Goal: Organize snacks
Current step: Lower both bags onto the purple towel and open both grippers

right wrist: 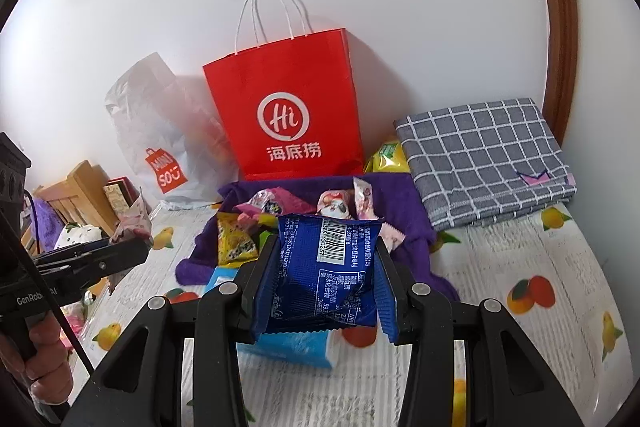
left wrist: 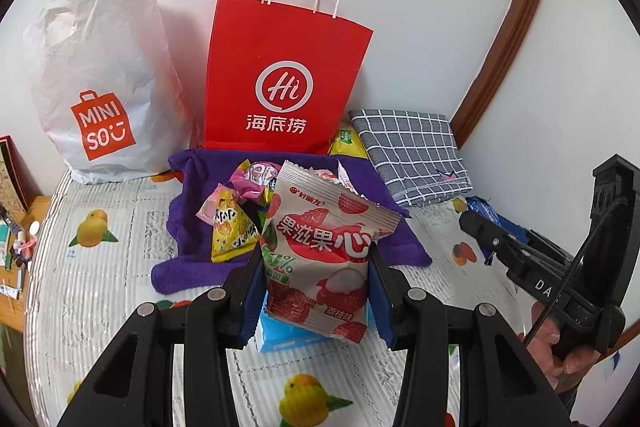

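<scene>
Here, the left tongs point(left wrist: 316, 291) are clamped on a pink lychee snack packet point(left wrist: 320, 251), held above the purple towel point(left wrist: 192, 267) strewn with small snacks point(left wrist: 228, 223). The right tongs point(right wrist: 324, 283) grip a blue snack packet point(right wrist: 324, 279), apparently over the same towel before the red paper bag point(right wrist: 288, 107).

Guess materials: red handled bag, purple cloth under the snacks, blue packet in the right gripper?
Red bag: looks like matte paper, with crisp folds and twisted white cord handles.
Purple cloth: seems soft towel or fleece, with fuzzy nap and limp folds.
Blue packet: likely glossy plastic film, crinkled, with crimped edges and a printed barcode.
</scene>
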`<state>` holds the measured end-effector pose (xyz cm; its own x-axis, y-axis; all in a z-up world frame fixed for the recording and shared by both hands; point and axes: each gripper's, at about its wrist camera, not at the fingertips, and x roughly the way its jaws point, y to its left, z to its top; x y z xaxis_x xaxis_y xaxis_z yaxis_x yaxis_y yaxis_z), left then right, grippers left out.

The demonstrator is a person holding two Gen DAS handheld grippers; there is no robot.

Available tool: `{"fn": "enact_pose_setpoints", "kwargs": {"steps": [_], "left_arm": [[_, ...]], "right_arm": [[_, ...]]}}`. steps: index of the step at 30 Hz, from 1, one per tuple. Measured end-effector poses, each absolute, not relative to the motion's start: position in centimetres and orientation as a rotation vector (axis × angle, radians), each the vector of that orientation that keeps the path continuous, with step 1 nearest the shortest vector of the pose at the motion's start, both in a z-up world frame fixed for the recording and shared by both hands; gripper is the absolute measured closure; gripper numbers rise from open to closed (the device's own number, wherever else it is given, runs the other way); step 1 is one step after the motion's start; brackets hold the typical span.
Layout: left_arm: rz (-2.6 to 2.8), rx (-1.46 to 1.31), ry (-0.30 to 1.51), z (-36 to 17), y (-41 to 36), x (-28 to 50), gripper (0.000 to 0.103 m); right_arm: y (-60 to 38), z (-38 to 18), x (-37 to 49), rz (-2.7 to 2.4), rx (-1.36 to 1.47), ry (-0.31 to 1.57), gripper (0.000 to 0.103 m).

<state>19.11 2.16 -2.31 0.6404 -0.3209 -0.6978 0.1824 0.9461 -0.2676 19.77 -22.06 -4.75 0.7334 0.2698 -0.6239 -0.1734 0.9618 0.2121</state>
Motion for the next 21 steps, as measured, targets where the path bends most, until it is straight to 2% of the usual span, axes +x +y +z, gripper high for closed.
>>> {"fn": "enact_pose_setpoints", "kwargs": {"steps": [21], "left_arm": [[-0.286,-0.079,0.899,-4.2,-0.2,27.0,0.060]], "right_arm": [[-21.8,-6.1,28.5,0.226,0.015,0.738,0.060]]}}
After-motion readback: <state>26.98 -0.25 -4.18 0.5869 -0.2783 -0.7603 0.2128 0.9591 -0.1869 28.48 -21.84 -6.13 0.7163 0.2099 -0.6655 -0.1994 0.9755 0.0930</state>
